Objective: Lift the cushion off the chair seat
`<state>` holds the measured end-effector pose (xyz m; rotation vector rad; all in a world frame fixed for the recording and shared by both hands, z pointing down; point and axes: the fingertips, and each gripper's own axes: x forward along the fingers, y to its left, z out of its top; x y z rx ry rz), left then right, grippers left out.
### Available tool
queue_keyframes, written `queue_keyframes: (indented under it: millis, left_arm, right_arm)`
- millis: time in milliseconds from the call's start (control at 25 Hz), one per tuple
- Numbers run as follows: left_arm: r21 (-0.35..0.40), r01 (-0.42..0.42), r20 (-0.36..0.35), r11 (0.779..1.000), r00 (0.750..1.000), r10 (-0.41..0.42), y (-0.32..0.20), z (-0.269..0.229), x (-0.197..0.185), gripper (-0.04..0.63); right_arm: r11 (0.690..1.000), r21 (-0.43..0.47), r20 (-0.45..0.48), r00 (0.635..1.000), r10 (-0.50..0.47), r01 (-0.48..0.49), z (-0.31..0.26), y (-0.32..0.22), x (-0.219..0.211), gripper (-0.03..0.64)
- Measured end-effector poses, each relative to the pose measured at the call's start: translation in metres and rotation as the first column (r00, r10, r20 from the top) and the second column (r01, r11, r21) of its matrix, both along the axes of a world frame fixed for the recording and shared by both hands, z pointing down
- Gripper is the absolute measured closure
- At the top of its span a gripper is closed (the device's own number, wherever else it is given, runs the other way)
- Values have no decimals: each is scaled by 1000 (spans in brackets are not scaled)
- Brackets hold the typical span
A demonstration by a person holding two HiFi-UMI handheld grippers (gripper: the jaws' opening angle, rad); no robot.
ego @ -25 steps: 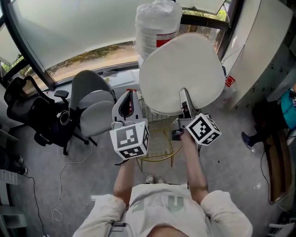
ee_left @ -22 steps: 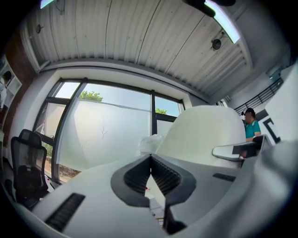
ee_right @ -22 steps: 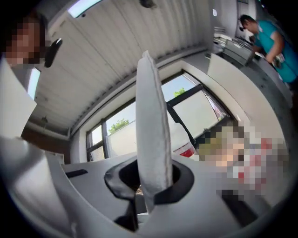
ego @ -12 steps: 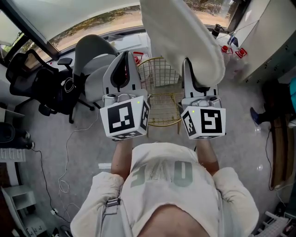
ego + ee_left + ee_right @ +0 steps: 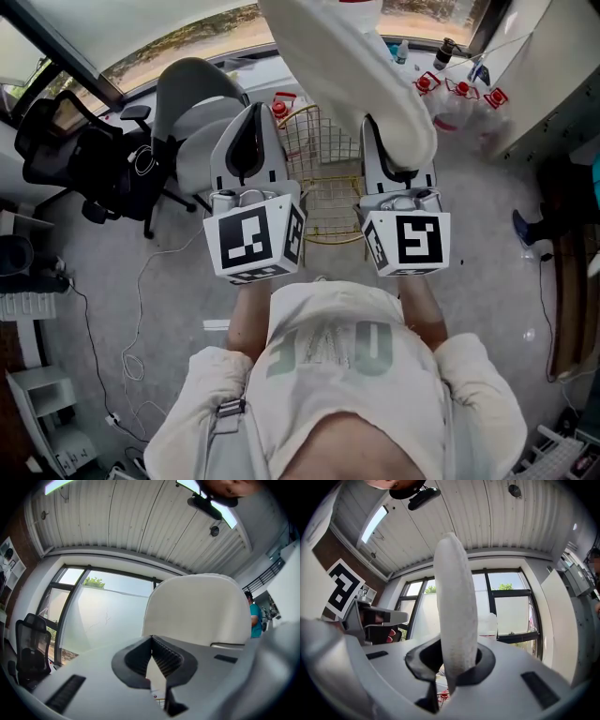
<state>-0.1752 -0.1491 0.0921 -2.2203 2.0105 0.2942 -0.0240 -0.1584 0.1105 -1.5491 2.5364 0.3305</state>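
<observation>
Right gripper view shows the right gripper (image 5: 457, 654) with fingers clamped on the upright cushion (image 5: 452, 588), while the left gripper (image 5: 152, 639) has its fingers closed, empty.

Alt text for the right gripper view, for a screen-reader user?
The right hand-held gripper is shut on the edge of a white padded fabric cushion, which stands upright and edge-on, mid-frame. Behind it are tall black-framed windows under a ribbed white ceiling.

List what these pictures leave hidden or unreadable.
- Cushion top: cut off by the head view's upper edge.
- Wire chair seat: head view, partly behind the cushion, left gripper and right gripper.
- Red items on the floor: head view, too small to identify.
</observation>
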Motion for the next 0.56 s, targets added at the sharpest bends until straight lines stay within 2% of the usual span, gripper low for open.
queue_keyframes:
  millis: [560]
  left_arm:
    - [-19,-14,0,1000,1000,14,-1,3,8,581]
  right_arm:
    - [1000,-17,4,1000,10,-10,1,-1,14,574]
